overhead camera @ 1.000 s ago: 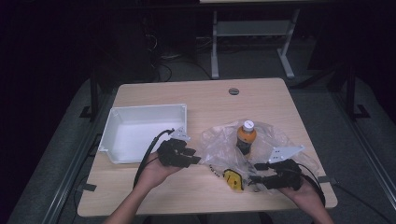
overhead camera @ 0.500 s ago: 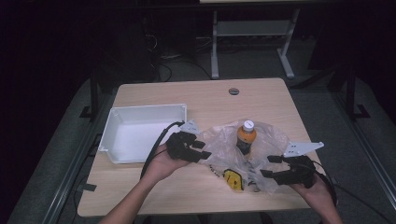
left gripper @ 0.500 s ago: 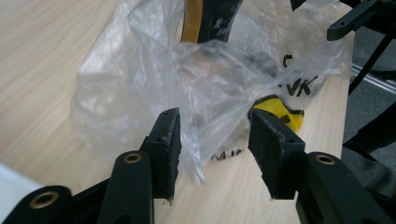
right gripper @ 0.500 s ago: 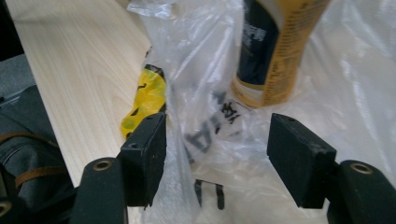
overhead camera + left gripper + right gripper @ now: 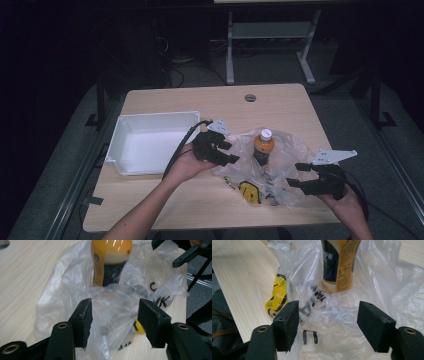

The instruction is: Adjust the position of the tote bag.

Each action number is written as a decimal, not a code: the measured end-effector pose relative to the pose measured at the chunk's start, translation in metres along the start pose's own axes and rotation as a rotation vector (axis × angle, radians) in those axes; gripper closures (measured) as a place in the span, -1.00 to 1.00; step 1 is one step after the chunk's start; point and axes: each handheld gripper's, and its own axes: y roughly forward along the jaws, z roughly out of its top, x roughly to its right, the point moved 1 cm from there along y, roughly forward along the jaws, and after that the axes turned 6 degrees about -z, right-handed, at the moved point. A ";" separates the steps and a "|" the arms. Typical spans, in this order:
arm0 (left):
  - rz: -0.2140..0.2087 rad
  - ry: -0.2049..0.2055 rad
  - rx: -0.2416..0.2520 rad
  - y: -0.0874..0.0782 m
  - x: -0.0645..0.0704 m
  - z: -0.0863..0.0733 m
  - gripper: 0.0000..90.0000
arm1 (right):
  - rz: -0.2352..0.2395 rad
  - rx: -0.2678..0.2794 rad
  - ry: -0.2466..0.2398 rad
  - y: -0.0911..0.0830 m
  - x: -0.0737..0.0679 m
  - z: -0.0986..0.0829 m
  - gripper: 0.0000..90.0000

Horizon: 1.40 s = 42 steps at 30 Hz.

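Left claw: the left claw (image 5: pixel 227 152) sits at the left edge of the crumpled clear plastic bag with black lettering (image 5: pixel 285 167), its jaws spread wide; in the left gripper view (image 5: pixel 113 322) a raised fold of the bag stands between the jaws, which have not pressed onto it.
Right claw: the right claw (image 5: pixel 296 175) is at the near right edge of the same bag, jaws also spread apart; in the right gripper view (image 5: pixel 327 325) bag film lies between and under them.
Bag: spread out on the light wooden desk (image 5: pixel 200 100), in the near right part of it, between the two claws.
Bottle: an upright orange drink bottle with a white cap and dark label (image 5: pixel 263 146) stands on the bag, near its far middle.
Yellow thing: a small yellow and black packet (image 5: pixel 249 192) lies at the near edge of the bag, left of the right claw.
Tray: a white rectangular plastic tray (image 5: pixel 122 135) rests on the left side of the desk, just left of the left claw.
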 end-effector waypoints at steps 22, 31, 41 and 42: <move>-0.015 0.071 0.010 0.017 0.000 0.051 -0.17 | -0.029 0.031 0.045 -0.014 0.013 -0.007 -0.34; -0.020 0.076 0.003 0.020 -0.002 0.062 -0.19 | -0.033 0.038 0.048 -0.016 0.015 -0.007 -0.35; -0.018 0.076 -0.011 0.024 -0.005 0.072 -0.21 | -0.020 0.062 0.065 -0.019 0.018 -0.008 -0.36; -0.020 0.077 -0.013 0.025 -0.006 0.073 -0.21 | -0.019 0.065 0.067 -0.020 0.018 -0.007 -0.36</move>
